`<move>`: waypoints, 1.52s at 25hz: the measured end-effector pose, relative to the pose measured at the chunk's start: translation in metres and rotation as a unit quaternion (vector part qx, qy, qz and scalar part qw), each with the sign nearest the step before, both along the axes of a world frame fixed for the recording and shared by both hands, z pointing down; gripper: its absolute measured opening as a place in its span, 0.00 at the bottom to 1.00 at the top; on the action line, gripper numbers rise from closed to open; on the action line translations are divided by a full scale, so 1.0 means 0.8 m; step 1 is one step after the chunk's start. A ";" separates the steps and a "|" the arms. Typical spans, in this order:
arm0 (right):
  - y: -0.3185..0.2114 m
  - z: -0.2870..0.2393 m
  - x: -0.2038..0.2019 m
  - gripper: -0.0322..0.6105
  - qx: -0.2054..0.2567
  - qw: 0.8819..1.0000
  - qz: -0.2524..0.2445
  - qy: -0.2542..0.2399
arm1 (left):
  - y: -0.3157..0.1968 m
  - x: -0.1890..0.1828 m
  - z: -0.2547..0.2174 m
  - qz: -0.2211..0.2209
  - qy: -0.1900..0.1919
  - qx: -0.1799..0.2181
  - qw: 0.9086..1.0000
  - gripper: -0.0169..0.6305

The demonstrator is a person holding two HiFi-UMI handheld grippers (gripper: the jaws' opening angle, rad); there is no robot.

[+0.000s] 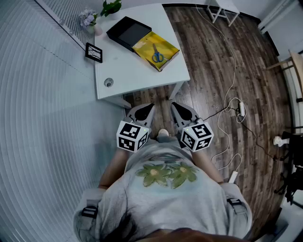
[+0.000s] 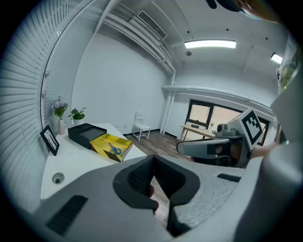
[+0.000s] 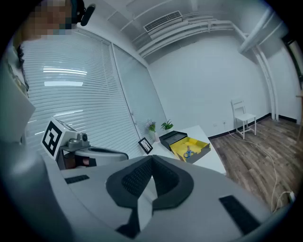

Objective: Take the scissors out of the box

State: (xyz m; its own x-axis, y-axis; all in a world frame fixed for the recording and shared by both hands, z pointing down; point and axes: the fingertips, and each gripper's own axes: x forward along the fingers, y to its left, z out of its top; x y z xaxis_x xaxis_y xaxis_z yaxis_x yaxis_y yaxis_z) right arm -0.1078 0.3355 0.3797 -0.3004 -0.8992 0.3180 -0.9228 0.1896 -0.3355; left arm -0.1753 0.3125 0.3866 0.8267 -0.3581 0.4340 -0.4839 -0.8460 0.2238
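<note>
Blue-handled scissors point(image 1: 157, 56) lie inside an open yellow box point(image 1: 142, 45) on the far part of a white table point(image 1: 137, 75). The box's black lid point(image 1: 128, 32) rests just behind it. Both grippers hang close to the person's body, short of the table's near edge and well away from the box. My left gripper point(image 1: 147, 108) and my right gripper point(image 1: 176, 107) are both shut with nothing between the jaws. In the left gripper view the scissors point(image 2: 115, 150) are small and distant beyond the left gripper point(image 2: 152, 159). The right gripper view shows the scissors point(image 3: 188, 152) far past the right gripper point(image 3: 151, 159).
A framed picture point(image 1: 93, 52), a small flower vase point(image 1: 89, 20) and a green plant point(image 1: 111, 6) stand along the table's far left side. A round fitting point(image 1: 109, 82) sits in the tabletop. Cables and a power strip point(image 1: 240, 108) lie on the wooden floor to the right.
</note>
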 end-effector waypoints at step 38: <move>-0.272 0.016 0.146 0.06 -0.015 0.995 -0.059 0.083 | -0.295 0.158 0.061 -0.089 -0.025 -0.054 0.994 0.04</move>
